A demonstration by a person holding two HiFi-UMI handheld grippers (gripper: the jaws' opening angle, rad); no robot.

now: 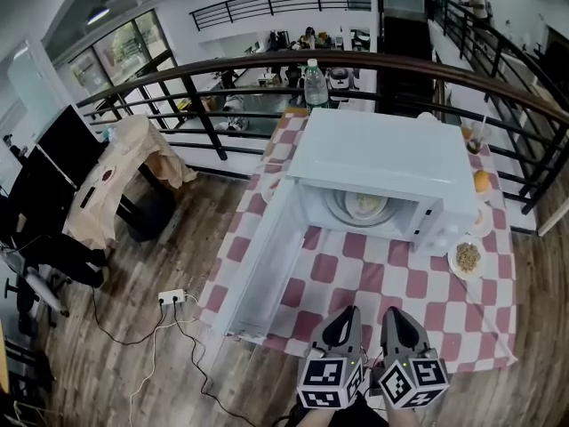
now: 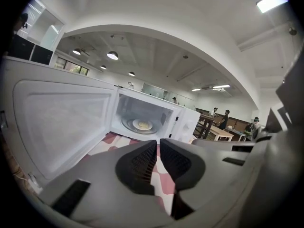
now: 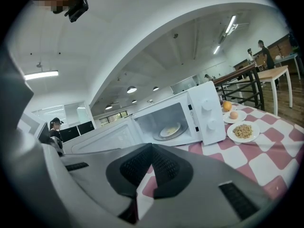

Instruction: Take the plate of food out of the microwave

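A white microwave [image 1: 382, 163] stands on the red-and-white checked table [image 1: 356, 283] with its door [image 1: 262, 269] swung wide to the left. Inside, a white plate of pale food [image 1: 365, 205] lies on the glass turntable; the plate [image 2: 142, 124] shows in the left gripper view, and the same plate [image 3: 169, 129] in the right gripper view. My left gripper [image 1: 343, 326] and right gripper [image 1: 398, 324] hover side by side over the table's near edge, well short of the microwave. Both are shut with nothing between the jaws.
To the right of the microwave a plate of grain [image 1: 468, 257] and a plate with an orange [image 1: 481, 181] sit on the table. A water bottle [image 1: 315, 83] stands behind the microwave. A dark railing [image 1: 267, 65] runs behind the table. A power strip [image 1: 172, 297] lies on the wooden floor.
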